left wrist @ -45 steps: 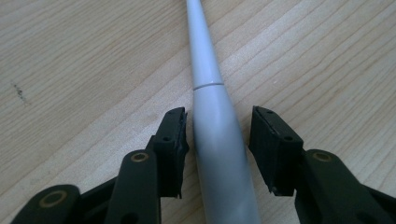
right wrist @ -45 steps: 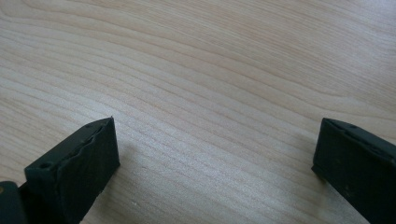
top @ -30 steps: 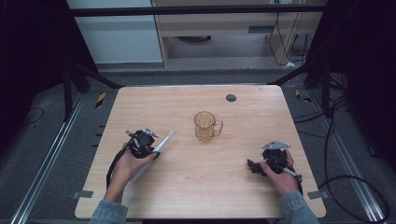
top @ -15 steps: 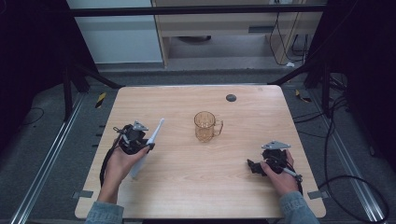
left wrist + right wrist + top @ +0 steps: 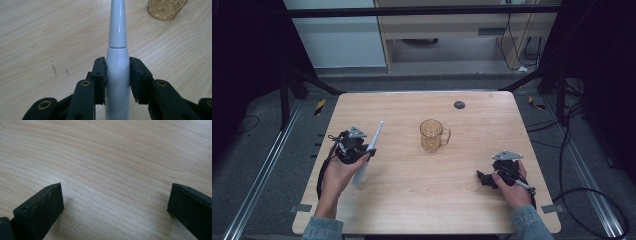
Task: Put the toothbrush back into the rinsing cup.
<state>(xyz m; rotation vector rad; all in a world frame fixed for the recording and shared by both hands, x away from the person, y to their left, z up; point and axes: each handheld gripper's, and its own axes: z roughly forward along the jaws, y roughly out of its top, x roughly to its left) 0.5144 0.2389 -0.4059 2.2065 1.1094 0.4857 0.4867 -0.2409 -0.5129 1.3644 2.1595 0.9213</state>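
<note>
My left gripper (image 5: pixel 366 150) is shut on the thick lower half of a white tapered wand (image 5: pixel 369 150), lifted a little off the left part of the wooden table (image 5: pixel 412 210). In the left gripper view the pads (image 5: pixel 99 75) press both sides of the wand (image 5: pixel 117 50), and its thin end points toward the amber glass mug (image 5: pixel 166 8). The mug (image 5: pixel 432 135) stands upright at the table's middle, handle to the right. My right gripper (image 5: pixel 482 178) rests low at the right front. Its jaws are wide apart (image 5: pixel 115 200) over bare wood, with nothing between them.
A small dark round disc (image 5: pixel 459 104) lies near the table's far edge. Metal frame rails run along both sides of the table, and cables lie on the floor at the right. Bare wood lies between the mug and the two hands.
The left hand has risen and shifted left with the wand, whose tip now points more steeply away. The right hand and the mug have stayed put.
</note>
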